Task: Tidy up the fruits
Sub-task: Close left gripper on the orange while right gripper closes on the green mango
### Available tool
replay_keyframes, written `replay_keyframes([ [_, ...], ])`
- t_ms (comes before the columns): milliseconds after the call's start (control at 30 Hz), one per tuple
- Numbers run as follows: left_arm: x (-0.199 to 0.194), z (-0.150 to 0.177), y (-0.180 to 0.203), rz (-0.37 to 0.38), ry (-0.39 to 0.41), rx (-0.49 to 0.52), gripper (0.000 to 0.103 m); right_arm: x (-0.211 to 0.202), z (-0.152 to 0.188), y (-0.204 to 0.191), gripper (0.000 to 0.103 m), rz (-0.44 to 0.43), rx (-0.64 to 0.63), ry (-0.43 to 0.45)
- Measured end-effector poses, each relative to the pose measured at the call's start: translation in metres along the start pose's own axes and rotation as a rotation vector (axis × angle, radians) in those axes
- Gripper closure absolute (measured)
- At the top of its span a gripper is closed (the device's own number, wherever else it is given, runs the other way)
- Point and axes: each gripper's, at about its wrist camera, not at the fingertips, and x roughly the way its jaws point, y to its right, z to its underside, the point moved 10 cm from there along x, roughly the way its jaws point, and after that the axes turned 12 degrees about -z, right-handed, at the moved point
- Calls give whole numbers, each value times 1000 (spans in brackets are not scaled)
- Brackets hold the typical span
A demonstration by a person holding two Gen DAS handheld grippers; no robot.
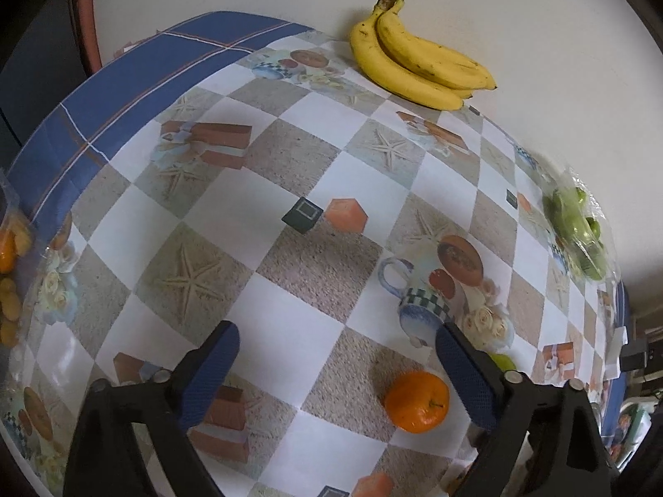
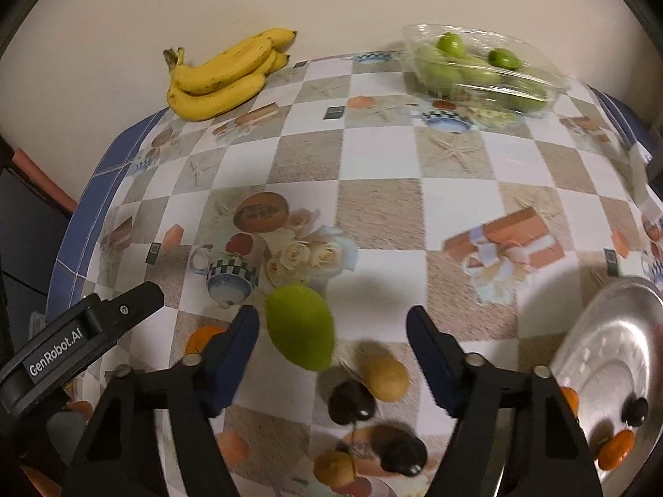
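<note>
Only my right view shows the steel plate [image 2: 613, 356] at the table's right edge; both grippers [image 1: 337, 368] [image 2: 333, 341] gape empty, orange [image 1: 416, 401] between left fingers

In the left wrist view, a green fruit [image 1: 502, 361] shows only as a sliver behind the right finger of the left claw [image 1: 337, 377], and a clear bag of orange and yellow fruit [image 1: 9, 265] is cut by the left edge. In the right wrist view, a silver tray [image 2: 613, 343] runs off the right edge. There too, an orange [image 2: 203, 337] sits half hidden behind a blue finger [image 2: 232, 356], and the dark fruits [image 2: 352, 401] near the bottom are too blurred to name.
</note>
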Motion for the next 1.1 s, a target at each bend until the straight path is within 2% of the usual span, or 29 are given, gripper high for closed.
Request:
replay_keyframes([
  [433,8,6,14,47,-44,11,12,27,4,-9,60,-14,-11,-49],
  [700,1,8,23,85,-50,31,18,19,7,-9,60,-25,7,-42],
  [933,-6,14,38,129,-61,75,26,-9,6,-7,60,-11,14,1],
  [1100,-3,26,50,133,-90,114,33,-24,12,1,60,3,27,10],
])
